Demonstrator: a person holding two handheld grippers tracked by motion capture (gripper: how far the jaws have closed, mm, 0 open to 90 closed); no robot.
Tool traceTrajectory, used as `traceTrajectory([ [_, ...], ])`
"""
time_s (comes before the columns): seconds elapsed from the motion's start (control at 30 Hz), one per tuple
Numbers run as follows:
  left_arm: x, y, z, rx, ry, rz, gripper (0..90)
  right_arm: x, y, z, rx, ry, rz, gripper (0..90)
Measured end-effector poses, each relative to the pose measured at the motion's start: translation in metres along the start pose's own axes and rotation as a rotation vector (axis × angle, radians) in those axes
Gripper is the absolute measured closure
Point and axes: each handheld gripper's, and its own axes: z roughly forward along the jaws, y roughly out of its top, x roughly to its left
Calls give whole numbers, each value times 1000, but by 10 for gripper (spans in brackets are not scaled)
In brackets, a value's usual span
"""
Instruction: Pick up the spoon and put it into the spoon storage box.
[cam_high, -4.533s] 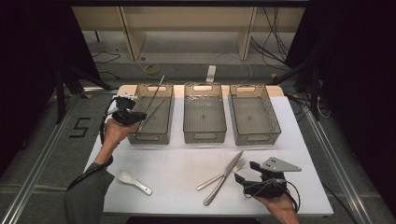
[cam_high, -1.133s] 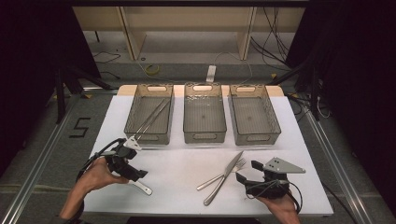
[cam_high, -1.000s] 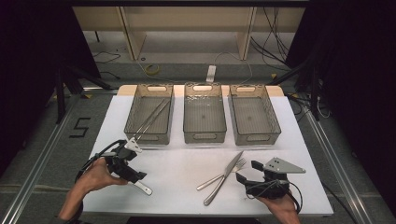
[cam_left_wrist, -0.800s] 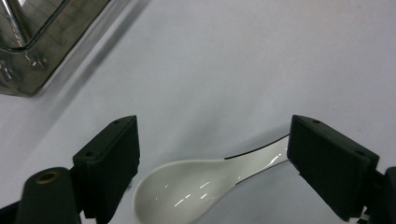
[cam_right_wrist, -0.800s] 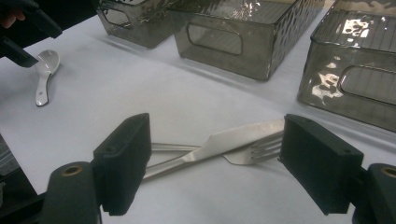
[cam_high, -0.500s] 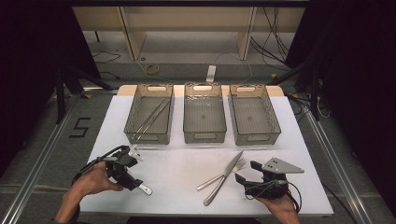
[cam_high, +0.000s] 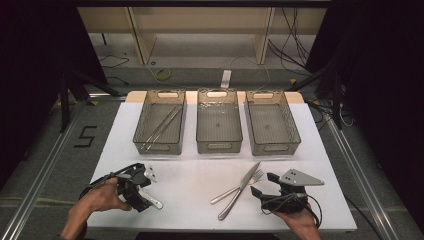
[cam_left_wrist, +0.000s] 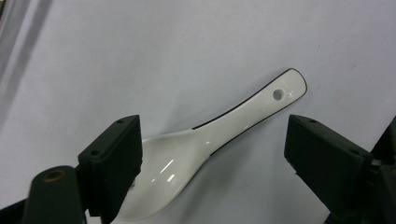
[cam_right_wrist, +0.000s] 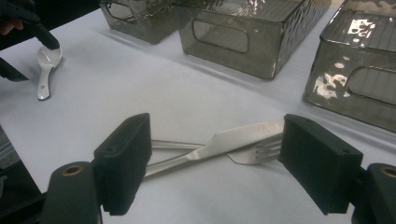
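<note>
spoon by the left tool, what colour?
White, glossy, with a thin dark line along the handle edge. The spoon shows best in the left gripper view.

Setting: laboratory recording bay, not a domestic room. Evidence: white-covered table (cam_high: 320, 165) ringed by black curtains (cam_high: 380, 75); aluminium rails (cam_high: 40, 175) on the grey floor at left and right; a "5" (cam_high: 86, 136) marked on the floor at left; loose cables (cam_high: 295, 40) and a white power strip (cam_high: 226, 79) at the far side; bare wooden shelving (cam_high: 200, 25) beyond.
</note>
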Motion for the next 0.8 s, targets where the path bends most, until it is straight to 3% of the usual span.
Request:
traceTrajectory([
  [0.43, -4, 4, 13, 48, 34, 62, 279, 0, 0, 0, 5, -3, 0, 258],
  [0.57, -6, 5, 15, 74, 48, 98, 318, 0, 0, 0, 7, -4, -1, 258],
  [0.8, -5, 6, 15, 50, 30, 117, 400, 0, 0, 0, 9, -3, -2, 258],
])
